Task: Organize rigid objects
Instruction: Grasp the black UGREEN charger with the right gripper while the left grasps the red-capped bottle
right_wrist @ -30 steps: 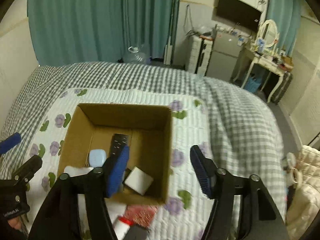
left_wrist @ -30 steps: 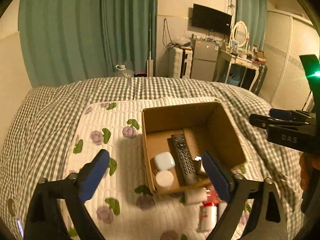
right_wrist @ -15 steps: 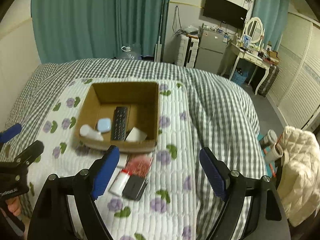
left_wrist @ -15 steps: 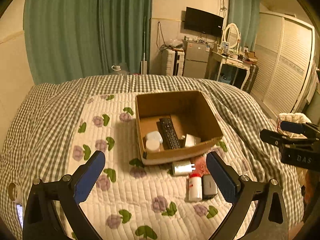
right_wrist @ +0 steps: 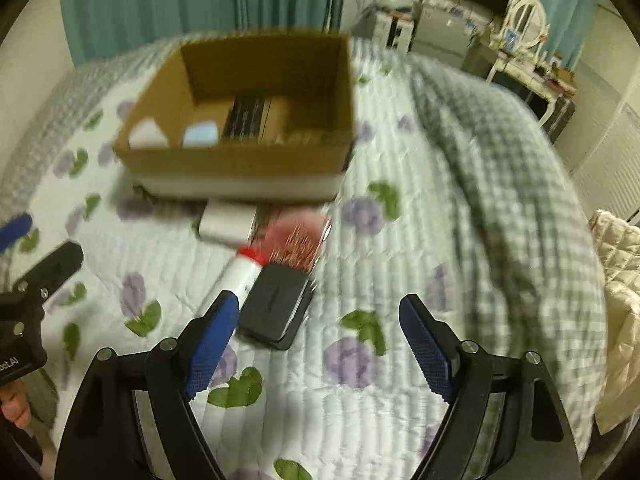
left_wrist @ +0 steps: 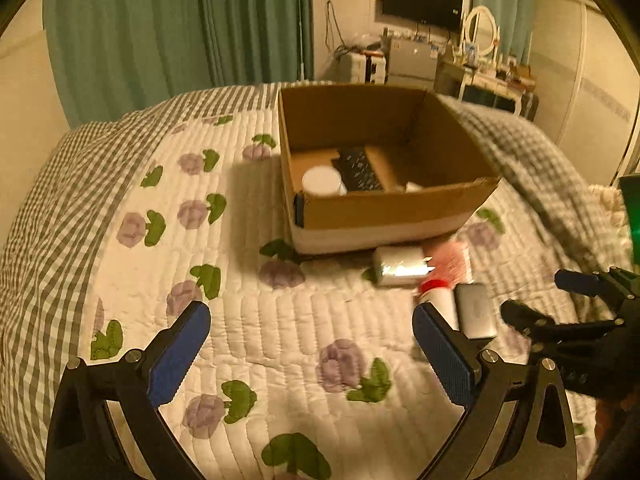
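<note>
A cardboard box [left_wrist: 396, 208] [right_wrist: 240, 160] stands on the quilted bed and holds a black remote [left_wrist: 358, 170], a white round jar [left_wrist: 322, 180] and a pale blue case [right_wrist: 200, 135]. In front of it lie a white adapter [left_wrist: 398, 266] [right_wrist: 226, 222], a red packet [right_wrist: 298, 240], a white bottle with a red cap [right_wrist: 236, 276] and a dark flat case [right_wrist: 276, 306] [left_wrist: 474, 314]. My left gripper [left_wrist: 312, 356] is open and empty, low over the quilt. My right gripper [right_wrist: 316, 344] is open and empty, just right of the dark case.
The floral quilt [left_wrist: 260, 320] lies over a grey checked bedspread [right_wrist: 500, 160]. Teal curtains, a TV, a fridge and a dressing table stand behind the bed. A cream padded item [right_wrist: 616, 288] lies beyond the bed's right edge.
Both grippers have dropped down and come close to the bed. The items in front of the box now loom large. Both stay open and empty.
</note>
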`<state>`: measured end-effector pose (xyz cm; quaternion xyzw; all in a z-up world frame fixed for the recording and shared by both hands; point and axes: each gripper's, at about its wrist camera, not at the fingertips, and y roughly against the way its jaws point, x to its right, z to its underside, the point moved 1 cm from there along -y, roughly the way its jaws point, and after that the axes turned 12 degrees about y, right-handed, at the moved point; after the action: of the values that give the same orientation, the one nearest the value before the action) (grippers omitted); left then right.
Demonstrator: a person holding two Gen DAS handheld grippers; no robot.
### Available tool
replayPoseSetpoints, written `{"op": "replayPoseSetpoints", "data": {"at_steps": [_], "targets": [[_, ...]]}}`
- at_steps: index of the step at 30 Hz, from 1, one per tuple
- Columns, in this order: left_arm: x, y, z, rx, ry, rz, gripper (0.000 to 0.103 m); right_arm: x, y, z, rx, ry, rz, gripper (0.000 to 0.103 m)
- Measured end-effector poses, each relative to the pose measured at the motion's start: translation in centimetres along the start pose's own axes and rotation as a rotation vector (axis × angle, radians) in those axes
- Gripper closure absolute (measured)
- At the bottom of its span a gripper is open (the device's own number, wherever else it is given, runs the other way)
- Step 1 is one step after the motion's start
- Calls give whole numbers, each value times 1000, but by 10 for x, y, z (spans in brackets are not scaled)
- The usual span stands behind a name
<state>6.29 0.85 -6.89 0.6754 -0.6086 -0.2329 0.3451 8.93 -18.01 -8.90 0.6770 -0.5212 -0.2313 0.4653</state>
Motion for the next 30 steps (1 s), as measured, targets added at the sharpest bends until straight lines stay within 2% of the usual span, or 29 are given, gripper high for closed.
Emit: {"op": "replayPoseSetpoints", "data": {"at_steps": [2, 6, 9, 12, 14, 15, 17, 19, 21, 25, 27, 30], "targets": [[-2, -5, 4, 0, -8, -10, 0, -7, -18, 2, -35, 14, -11, 21], [-9, -16, 6, -14, -9, -29, 0, -21, -52, 5, -110, 45, -22, 31], [-12, -22, 5, -27, 0, -34, 0, -16, -64, 4, -103, -27, -81, 31], [-13, -28, 5, -45, 2, -37, 0, -14, -75, 2, -111, -51, -98, 31], [-12, -29, 7, -56, -2, -40, 0, -19, -91, 4, -154, -54, -99, 40], [-12, -30, 7, -60, -4, -39, 0, -22, -96, 7, -148, -52, -86, 49], [-8, -30, 7, -67, -18, -28, 0, -26, -91, 8, -111, -33, -36, 54], [-2, -30, 6, -73, -35, -24, 0, -24, -82, 7, -73, -38, -58, 61], [8, -32, 4, -91, -46, -3, 0, -7, -70, 7, -40, -93, -85, 62], [35, -39, 0, -137, -62, 34, 0, 23, -47, 2, 20, -109, -15, 62], [52, -44, 1, -163, -79, 38, 1, 46, -37, 2, 50, -159, -3, 62], [73, -55, 5, -220, -50, 53, 3, 64, -30, 1, 61, -182, 47, 62]]}}
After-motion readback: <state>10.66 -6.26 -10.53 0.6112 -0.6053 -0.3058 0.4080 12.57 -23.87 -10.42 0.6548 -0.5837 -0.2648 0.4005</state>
